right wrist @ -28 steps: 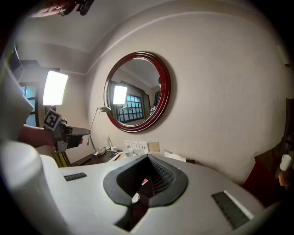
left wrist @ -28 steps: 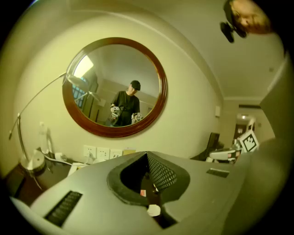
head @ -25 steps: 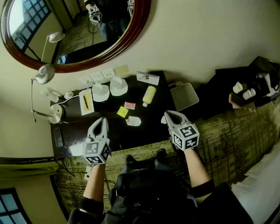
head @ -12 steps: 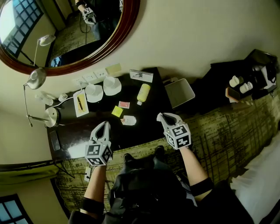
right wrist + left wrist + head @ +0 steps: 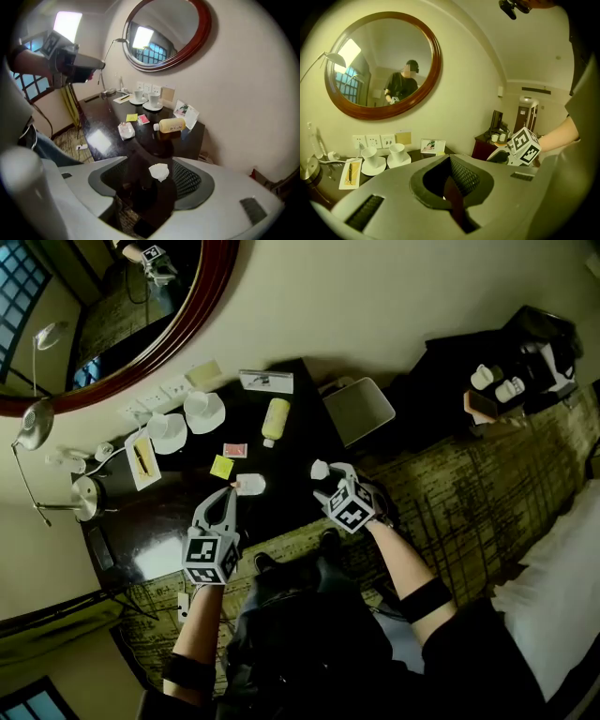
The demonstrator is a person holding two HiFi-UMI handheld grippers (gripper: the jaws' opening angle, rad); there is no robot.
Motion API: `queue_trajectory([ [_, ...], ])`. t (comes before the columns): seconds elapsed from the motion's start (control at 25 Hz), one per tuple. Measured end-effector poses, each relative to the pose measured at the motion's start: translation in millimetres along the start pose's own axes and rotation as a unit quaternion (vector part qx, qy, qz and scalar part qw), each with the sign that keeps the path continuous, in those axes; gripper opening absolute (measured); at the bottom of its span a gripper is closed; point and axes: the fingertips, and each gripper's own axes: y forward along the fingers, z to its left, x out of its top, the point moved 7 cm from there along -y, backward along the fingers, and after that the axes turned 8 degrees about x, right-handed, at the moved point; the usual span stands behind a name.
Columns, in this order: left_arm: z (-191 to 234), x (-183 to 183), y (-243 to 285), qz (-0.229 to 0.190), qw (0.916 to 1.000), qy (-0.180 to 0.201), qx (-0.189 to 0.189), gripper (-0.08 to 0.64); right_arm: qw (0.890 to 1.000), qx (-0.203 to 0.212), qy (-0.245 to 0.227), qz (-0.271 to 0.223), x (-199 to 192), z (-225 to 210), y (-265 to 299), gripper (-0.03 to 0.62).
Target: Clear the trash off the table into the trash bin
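Our right gripper (image 5: 331, 476) points down at the front right corner of the table (image 5: 286, 493). Its jaws have just been opening, and a small white paper wad (image 5: 159, 171) shows between them. The pads do not press it, so we judge that we are preparing to pick it up. Our left gripper (image 5: 226, 495) is closed and empty, waiting beside a crumpled wrapper (image 5: 251, 485) near the front edge. The trash bin (image 5: 359, 410) stands on the floor just beside the table's right edge, near enough for dropping.
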Motion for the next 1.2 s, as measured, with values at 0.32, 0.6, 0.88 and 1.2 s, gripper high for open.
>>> queue_trajectory([
  [0.32,-20.8,-4.0,31.7,0.017,0.9993,0.022,-0.027,0.0,0.987,0.055,-0.093,0.122,-29.6,-20.6,58.9,0.331],
  [0.6,-27.4,-19.5,39.4,0.035,0.9992,0.005,-0.02,0.0,0.985,0.089,-0.064,0.132,-43.0,-40.5,94.4,0.29],
  [0.88,-23.2,-32.1,37.4,0.051,0.9986,0.006,-0.01,0.0,0.983,0.101,-0.052,0.146,-50.3,-45.0,120.7,0.198],
  [1.2,-18.8,-23.6,36.1,0.042,0.9991,0.009,-0.001,0.0,0.988,0.065,-0.022,0.138,-53.4,-52.1,121.6,0.071],
])
